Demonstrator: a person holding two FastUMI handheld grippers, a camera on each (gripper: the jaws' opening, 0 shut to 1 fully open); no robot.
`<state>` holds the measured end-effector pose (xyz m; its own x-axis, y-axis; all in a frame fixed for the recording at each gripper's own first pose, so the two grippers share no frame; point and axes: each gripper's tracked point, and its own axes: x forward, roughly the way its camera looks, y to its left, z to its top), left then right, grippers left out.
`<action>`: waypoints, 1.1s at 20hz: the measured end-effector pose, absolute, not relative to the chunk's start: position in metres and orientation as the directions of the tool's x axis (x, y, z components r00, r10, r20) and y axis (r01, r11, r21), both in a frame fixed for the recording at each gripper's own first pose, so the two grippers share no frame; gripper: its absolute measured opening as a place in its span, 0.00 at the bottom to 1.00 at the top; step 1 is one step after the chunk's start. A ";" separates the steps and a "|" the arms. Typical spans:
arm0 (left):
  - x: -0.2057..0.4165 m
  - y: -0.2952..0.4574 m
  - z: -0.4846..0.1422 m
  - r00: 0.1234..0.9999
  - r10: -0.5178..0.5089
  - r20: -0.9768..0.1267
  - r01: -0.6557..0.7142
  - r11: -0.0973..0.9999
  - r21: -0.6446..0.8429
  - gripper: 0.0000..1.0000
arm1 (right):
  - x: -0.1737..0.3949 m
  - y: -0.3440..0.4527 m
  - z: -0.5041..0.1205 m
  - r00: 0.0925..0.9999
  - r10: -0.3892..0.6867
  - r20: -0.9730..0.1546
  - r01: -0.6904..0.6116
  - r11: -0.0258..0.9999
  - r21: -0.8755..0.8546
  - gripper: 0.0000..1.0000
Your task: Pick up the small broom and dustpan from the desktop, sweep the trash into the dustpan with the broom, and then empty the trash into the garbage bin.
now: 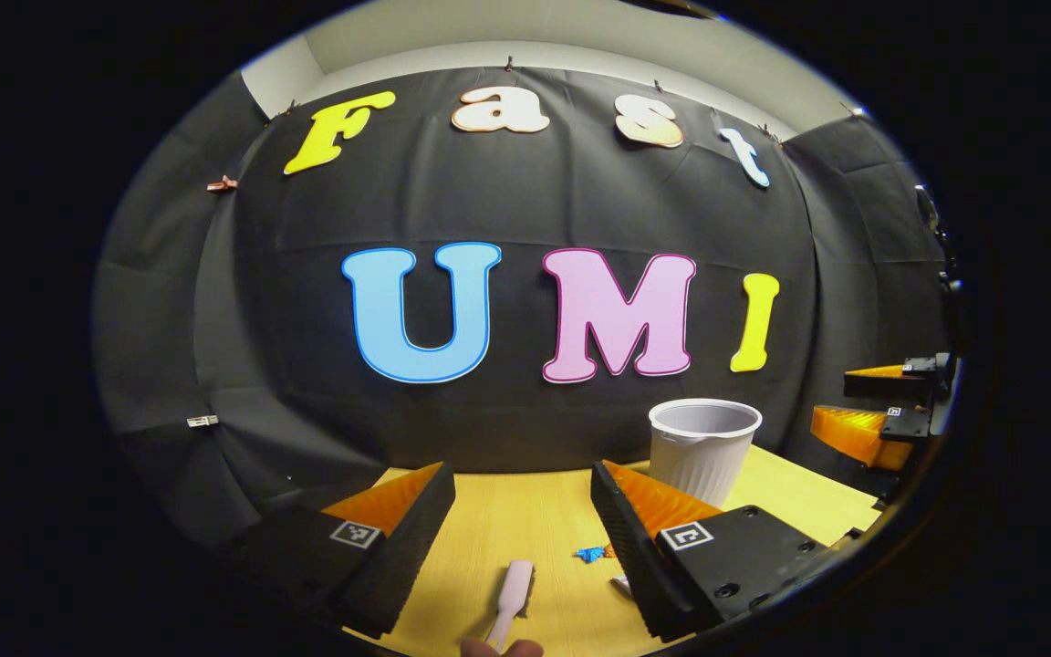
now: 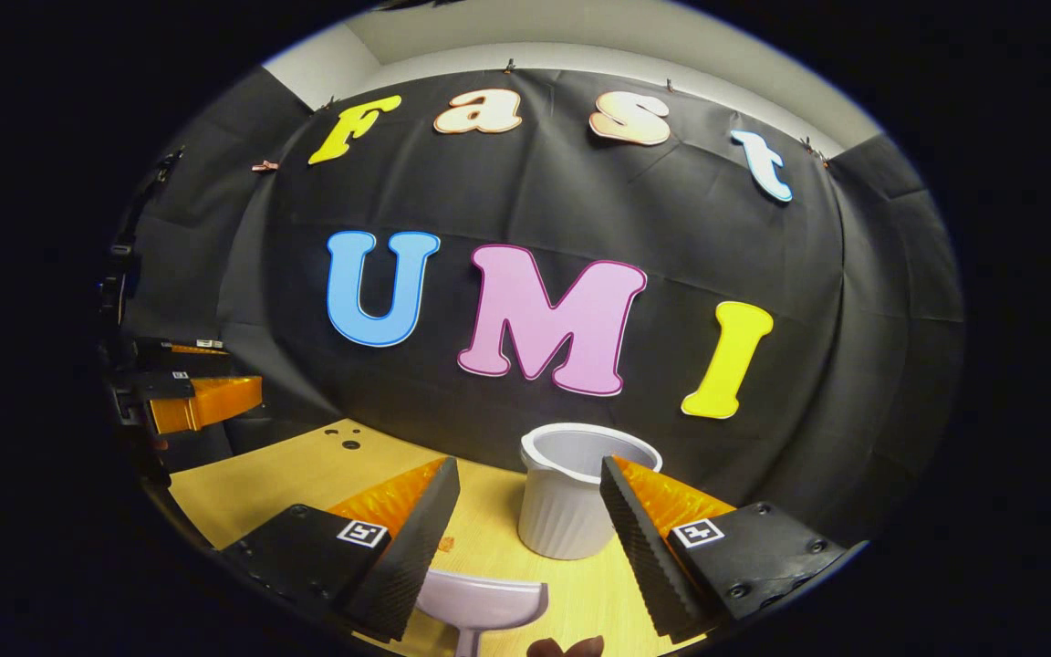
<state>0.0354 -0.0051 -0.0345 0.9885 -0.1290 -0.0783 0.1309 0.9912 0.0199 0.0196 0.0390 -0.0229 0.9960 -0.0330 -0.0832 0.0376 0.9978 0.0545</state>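
Hovering above desk (image 1: 525, 511), both grippers spread wide, holding nothing. Broom (image 1: 509, 602) lies between left gripper (image 1: 523, 511) fingers, long axis running along them. Dustpan (image 2: 482, 604) sits below right gripper (image 2: 530, 511), bin (image 2: 571, 497) just beyond.

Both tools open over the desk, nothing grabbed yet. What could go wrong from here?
1. The broom lies low between the left tool's open fingers, with the trash just ahead; a sloppy descent may scatter the scraps.
2. The garbage bin stands just behind the dustpan; the right tool could knock it over if it overshoots.
3. The dustpan's handle sits at the desk's near edge, so a grasp may slip.
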 end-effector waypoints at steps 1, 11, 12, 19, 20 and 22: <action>0.036 -0.004 -0.035 0.988 -0.130 -0.081 0.132 0.991 0.022 0.95 | 0.019 0.040 -0.023 0.996 -0.031 -0.086 0.036 0.998 0.055 0.97; 0.034 -0.005 -0.063 0.980 -0.153 -0.125 0.160 0.986 0.046 0.95 | -0.035 0.071 -0.202 0.732 0.124 -0.670 -0.043 0.990 0.136 0.96; 0.032 -0.005 -0.069 0.979 -0.155 -0.135 0.163 0.985 0.049 0.95 | -0.046 0.080 -0.224 0.668 0.154 -0.728 -0.039 0.984 0.173 0.95; 0.025 0.006 -0.102 0.969 -0.137 -0.203 0.149 0.988 0.046 0.94 | -0.057 0.111 -0.340 0.405 0.216 -0.888 0.093 0.957 0.275 0.90; 0.024 0.009 -0.105 0.969 -0.130 -0.211 0.142 0.989 0.043 0.95 | -0.056 0.112 -0.350 0.387 0.210 -0.898 0.091 0.960 0.264 0.88; 0.025 0.013 -0.110 0.968 -0.117 -0.223 0.128 0.991 0.036 0.95 | -0.051 0.116 -0.366 0.357 0.207 -0.911 0.083 0.964 0.252 0.87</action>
<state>0.0250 0.0131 -0.1102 0.9677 -0.1167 -0.2235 0.1278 0.9911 0.0359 -0.0512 0.1164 -0.3659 0.3571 0.2075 -0.9107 0.0831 0.9641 0.2522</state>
